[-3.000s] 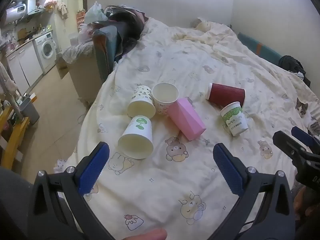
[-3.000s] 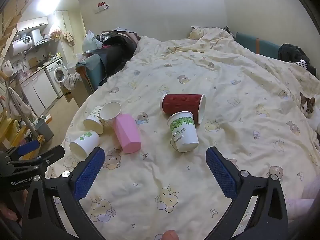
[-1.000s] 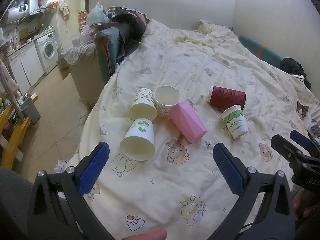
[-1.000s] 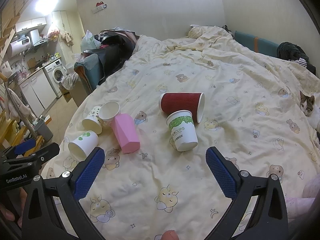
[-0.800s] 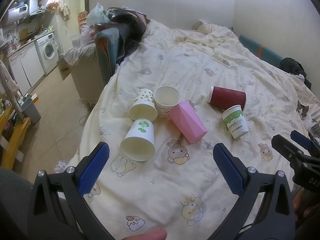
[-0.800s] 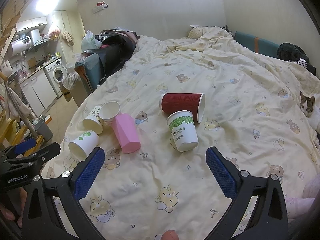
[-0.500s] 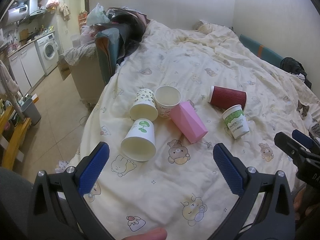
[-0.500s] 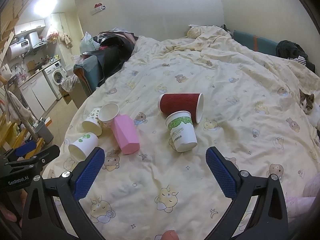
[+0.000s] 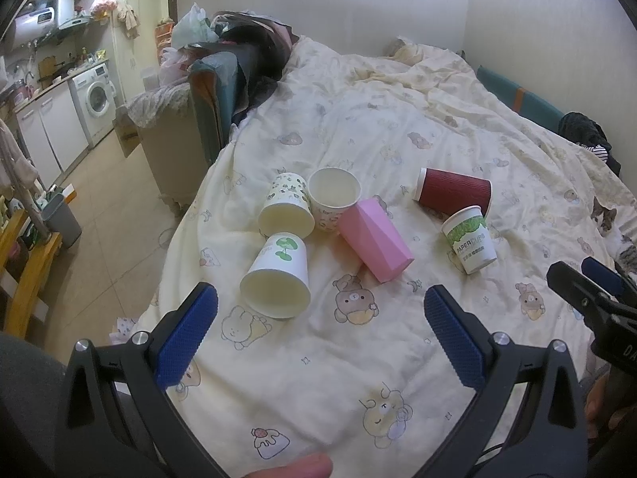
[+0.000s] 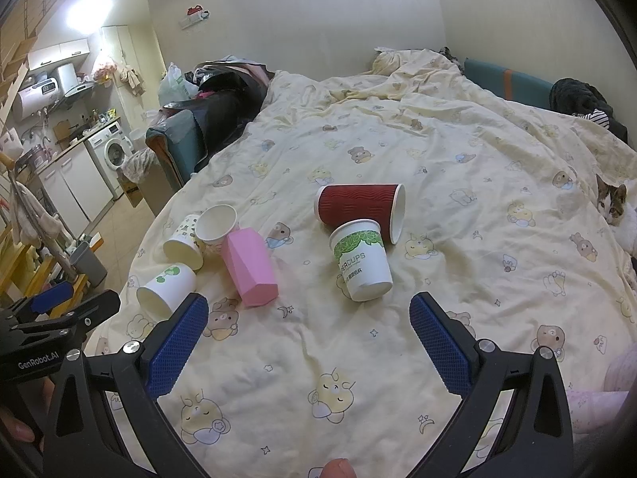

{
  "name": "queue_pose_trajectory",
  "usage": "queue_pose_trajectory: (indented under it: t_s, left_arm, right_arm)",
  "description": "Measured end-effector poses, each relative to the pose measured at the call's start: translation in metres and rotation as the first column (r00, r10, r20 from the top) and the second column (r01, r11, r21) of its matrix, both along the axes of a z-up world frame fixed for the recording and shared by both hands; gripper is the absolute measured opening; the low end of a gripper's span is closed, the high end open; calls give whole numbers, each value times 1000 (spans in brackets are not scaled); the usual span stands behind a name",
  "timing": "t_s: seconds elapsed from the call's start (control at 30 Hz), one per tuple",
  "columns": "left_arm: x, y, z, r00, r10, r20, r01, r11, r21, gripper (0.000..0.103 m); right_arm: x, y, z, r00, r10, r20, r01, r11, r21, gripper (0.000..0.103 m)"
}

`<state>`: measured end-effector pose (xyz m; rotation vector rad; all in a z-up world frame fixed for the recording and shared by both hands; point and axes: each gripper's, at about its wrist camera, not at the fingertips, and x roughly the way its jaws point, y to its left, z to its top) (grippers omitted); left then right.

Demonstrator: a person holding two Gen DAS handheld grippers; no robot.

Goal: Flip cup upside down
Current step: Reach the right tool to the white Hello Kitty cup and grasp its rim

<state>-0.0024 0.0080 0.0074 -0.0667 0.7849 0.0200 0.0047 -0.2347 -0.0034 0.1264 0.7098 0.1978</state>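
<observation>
Several cups lie on a cream bear-print duvet (image 9: 358,358). A white cup with a green leaf (image 9: 278,275) lies on its side nearest my left gripper (image 9: 318,330), which is open and empty above the bed. A patterned cup (image 9: 286,211) lies beside an upright white cup (image 9: 334,199) and a pink faceted cup (image 9: 374,239) on its side. A dark red ribbed cup (image 10: 358,207) lies on its side behind a tilted green-and-white paper cup (image 10: 362,263). My right gripper (image 10: 310,338) is open and empty, short of that cup.
A cat (image 10: 611,201) lies at the bed's right edge. An armchair piled with clothes (image 9: 223,79) stands at the bed's far left. The bed's left edge drops to a tiled floor (image 9: 99,207) with a bin (image 9: 59,219) and washing machine (image 9: 95,99).
Both grippers have drifted slightly; the cups lie where they were. Both grippers stay open and empty.
</observation>
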Motion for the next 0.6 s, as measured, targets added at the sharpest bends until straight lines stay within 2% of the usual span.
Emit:
queue_pose_trajectory:
  t_s: [0.3, 0.47, 0.6]
  left_arm:
    - [26, 11, 20, 998, 5, -55, -6, 1000, -10, 102]
    - [55, 24, 25, 993, 19, -113, -17, 1000, 22, 102]
    - [81, 45, 20, 983, 57, -176, -54, 998, 20, 102]
  right_arm:
    - [19, 1, 13, 999, 27, -35, -26, 999, 30, 103]
    - [47, 17, 16, 991, 104, -83, -103, 994, 27, 103]
    - [77, 38, 12, 967, 198, -161, -200, 980, 4, 103]
